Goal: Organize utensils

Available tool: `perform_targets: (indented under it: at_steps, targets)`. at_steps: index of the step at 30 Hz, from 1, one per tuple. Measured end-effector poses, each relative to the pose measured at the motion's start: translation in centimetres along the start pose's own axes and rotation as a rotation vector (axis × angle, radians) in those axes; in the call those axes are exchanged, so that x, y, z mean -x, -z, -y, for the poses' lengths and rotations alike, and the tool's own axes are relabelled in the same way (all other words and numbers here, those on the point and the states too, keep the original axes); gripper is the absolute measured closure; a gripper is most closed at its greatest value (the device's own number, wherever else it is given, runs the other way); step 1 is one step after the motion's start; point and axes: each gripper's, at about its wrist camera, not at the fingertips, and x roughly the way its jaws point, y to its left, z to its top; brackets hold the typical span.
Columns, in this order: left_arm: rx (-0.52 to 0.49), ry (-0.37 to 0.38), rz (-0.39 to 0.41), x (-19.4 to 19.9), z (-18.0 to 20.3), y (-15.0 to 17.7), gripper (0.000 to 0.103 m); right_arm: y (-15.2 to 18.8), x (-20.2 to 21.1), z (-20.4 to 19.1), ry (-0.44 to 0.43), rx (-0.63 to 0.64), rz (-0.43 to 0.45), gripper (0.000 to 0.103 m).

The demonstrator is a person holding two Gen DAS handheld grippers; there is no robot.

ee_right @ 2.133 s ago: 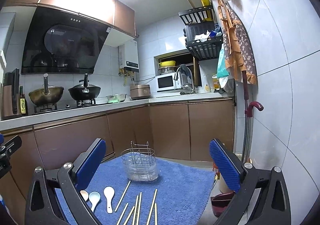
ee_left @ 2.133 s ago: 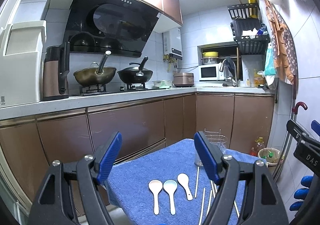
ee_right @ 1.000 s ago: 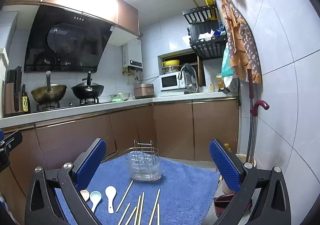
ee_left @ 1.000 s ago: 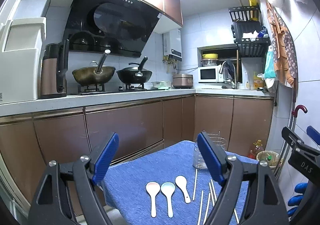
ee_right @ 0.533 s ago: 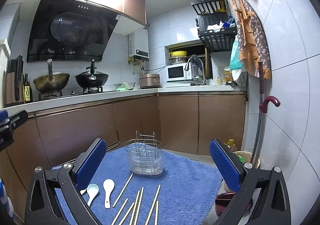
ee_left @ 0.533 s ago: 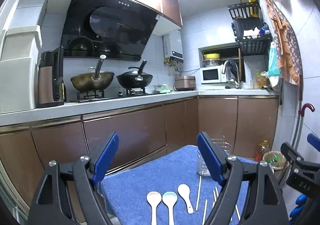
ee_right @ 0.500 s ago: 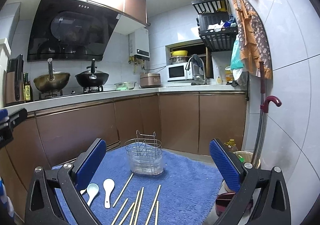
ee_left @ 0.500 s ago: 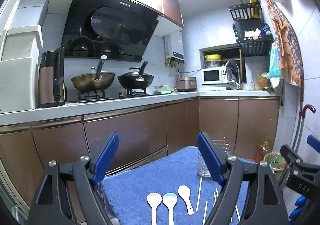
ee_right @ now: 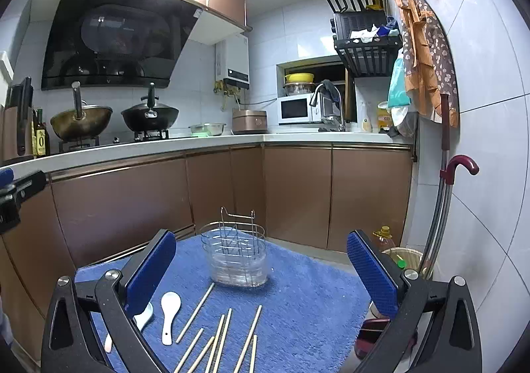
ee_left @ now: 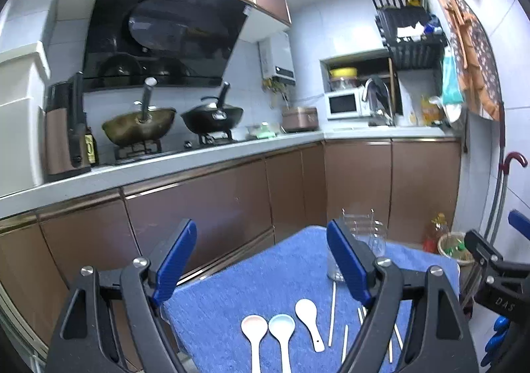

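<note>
The blue towel (ee_right: 298, 300) covers the surface in front of you and carries everything for this job. On it, at about 12 o'clock from your right gripper (ee_right: 261, 270), stands the wire utensil holder (ee_right: 237, 257), upright, near the far edge of the towel; from your left gripper (ee_left: 261, 257) it sits at roughly 1 o'clock, partly hidden behind the right blue pad. Your left gripper hangs above the near edge of the towel with its fingers (ee_left: 175, 253) spread wide and nothing between them. Your right gripper is likewise released, its fingers (ee_right: 371, 273) far apart and holding nothing. The wooden chopsticks (ee_right: 225, 333) lie loose in a fan just short of the holder, at 6 o'clock from it in the right wrist view, one reaching almost to its base. The three ceramic spoons (ee_left: 281, 330) lie side by side with bowls pointing away from you, at 6 o'clock in the left wrist view: the pink spoon (ee_left: 254, 328) at the left, the pale blue spoon (ee_left: 281, 328) just beside it, and the white spoon (ee_left: 307, 311) at the right, nearest the chopsticks.
</note>
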Motion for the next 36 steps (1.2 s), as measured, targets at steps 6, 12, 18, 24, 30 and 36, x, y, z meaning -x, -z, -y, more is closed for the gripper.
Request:
perform_targets:
  at_steps: [6, 12, 18, 24, 30, 36]
  targets:
    - [-0.004, 0.024, -0.024, -0.8, -0.1, 0.4, 0.023, 0.0, -0.4, -0.4, 0.010, 0.010, -0.012, 0.000]
    - [0.018, 0.028, -0.044, -1.3, -0.9, 0.6, 0.023, 0.0, -0.7, -0.5, 0.010, 0.013, -0.019, 0.000]
    - [0.022, 0.022, -0.054, -1.5, -0.9, 0.8, 0.023, 0.2, -1.2, -0.5, 0.000, 0.012, -0.044, 0.000]
    - [0.017, 0.022, -0.061, -1.8, -0.8, 1.0, 0.023, 0.6, -1.8, 0.1, -0.003, -0.004, -0.075, 0.000]
    - [0.019, 0.029, -0.084, -2.6, -0.7, 1.3, 0.023, 1.1, -2.5, 0.5, -0.006, -0.010, -0.110, 0.000]
    - [0.031, 0.040, -0.123, -3.9, -1.0, 2.0, 0.023, 1.6, -3.7, 0.6, -0.007, -0.006, -0.157, 0.000]
